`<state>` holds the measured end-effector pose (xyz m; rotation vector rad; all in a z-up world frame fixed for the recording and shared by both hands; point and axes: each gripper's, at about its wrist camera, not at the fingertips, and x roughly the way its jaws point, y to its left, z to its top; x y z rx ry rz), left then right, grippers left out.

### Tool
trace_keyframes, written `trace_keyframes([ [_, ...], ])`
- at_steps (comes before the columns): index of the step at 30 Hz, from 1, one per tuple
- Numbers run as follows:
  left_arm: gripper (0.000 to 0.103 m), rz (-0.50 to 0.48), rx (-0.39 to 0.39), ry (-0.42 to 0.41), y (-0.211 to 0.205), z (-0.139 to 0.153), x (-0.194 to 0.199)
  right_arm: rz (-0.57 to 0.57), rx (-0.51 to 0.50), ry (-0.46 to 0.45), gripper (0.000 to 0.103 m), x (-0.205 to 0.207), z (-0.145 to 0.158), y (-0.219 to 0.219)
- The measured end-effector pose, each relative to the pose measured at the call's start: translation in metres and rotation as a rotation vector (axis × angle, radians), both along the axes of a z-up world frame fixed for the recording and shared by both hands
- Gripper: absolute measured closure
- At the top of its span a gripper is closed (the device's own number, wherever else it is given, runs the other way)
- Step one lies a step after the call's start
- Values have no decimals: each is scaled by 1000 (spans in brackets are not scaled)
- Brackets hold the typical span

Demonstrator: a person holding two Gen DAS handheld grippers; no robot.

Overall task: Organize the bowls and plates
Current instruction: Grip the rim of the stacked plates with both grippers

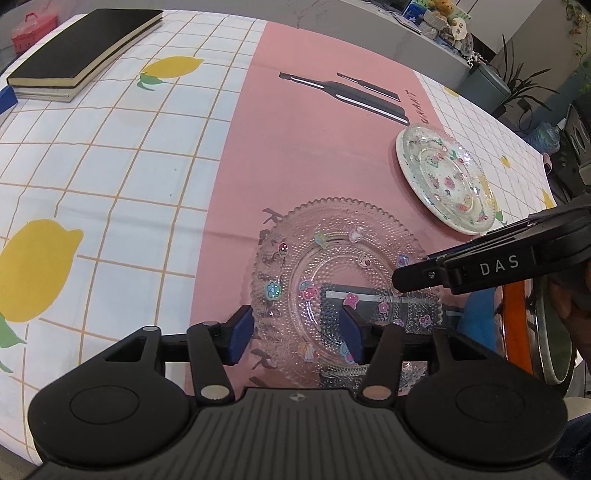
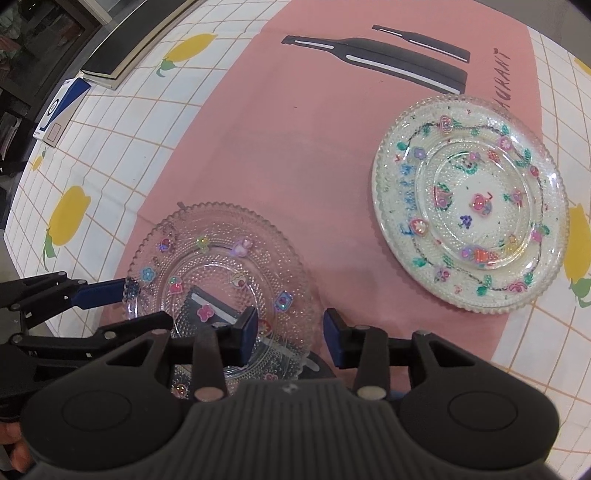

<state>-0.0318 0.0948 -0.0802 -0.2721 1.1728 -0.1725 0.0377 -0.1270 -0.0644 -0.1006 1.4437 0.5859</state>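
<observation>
A clear beaded glass plate (image 1: 332,258) (image 2: 221,258) with flower stickers lies on the pink mat (image 1: 295,147) near the table's front edge. My left gripper (image 1: 297,334) stands open astride the plate's left rim, one blue pad outside it and the other over the plate. My right gripper (image 2: 291,336) is open astride the plate's right rim, with a gap on both sides. One right finger (image 1: 413,275) reaches in from the right in the left wrist view. A left finger (image 2: 99,293) touches the rim in the right wrist view. A second decorated plate (image 1: 443,177) (image 2: 469,203) sits farther right.
Black books (image 1: 85,48) are stacked at the far left corner, with a red box (image 1: 31,29) behind them. A blue and white card (image 2: 61,107) lies near the left edge. An orange, metal-rimmed object (image 1: 517,325) sits close at the right. The lemon-print cloth (image 1: 110,184) covers the table.
</observation>
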Motion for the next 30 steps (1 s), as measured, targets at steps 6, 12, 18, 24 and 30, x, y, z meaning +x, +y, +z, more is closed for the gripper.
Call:
trace_keyframes([
  [6,9,25,-103,-73,11,-5,-5,8,-3,-6,63,-2,1,0],
  [12,8,-2,-58,-92,3,-4,-2,15,-8,-16,60,-4,1,3],
  [18,15,14,-52,-53,3,-3,0,13,6,-27,58,-6,2,5],
  [24,53,12,15,-65,0,-1,-3,19,4,-31,59,-7,1,7],
  [30,71,25,46,-59,4,-1,-2,11,-6,-44,62,-8,2,7],
])
